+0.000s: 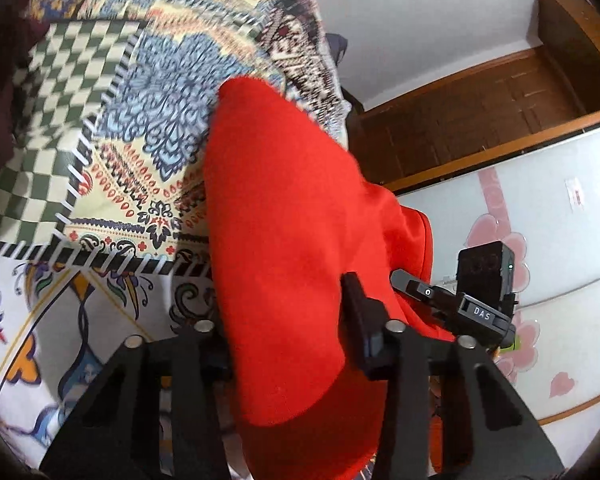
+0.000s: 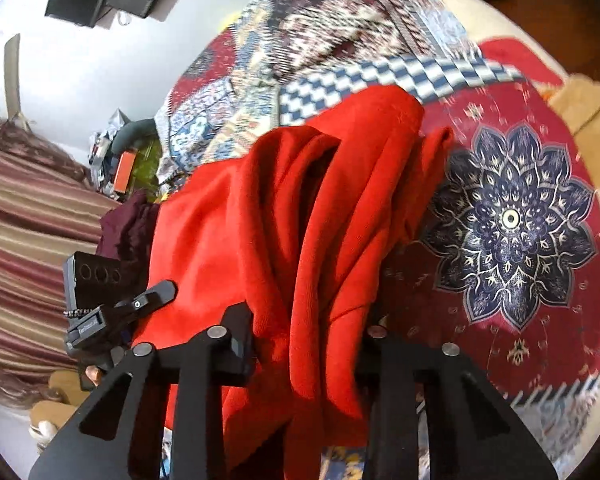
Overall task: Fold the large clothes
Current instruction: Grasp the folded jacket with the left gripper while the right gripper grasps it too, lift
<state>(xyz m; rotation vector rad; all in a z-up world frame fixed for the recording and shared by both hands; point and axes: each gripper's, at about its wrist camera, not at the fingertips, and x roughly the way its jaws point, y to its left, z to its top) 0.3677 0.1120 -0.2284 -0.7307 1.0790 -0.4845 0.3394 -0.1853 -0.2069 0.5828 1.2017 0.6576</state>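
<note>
Patterned bedding (image 1: 148,128) in blue, cream and red covers the bed under me, with a white wall behind. On it lies 1 red garment (image 1: 284,208), bunched in loose folds rather than spread flat. My left gripper (image 1: 292,344) has the cloth draped between its 2 fingers, and the jaws look clamped on an edge of it. My right gripper (image 2: 304,344) likewise looks clenched on a thick gather of the same red fabric (image 2: 300,216). A dark maroon cloth (image 2: 124,228) sits just beside the garment, near my left gripper. I judge this as the start of a fold: both hands have taken hold. Next I should lift and pull the 2 grips apart, so the cloth hangs straight before laying it down.
</note>
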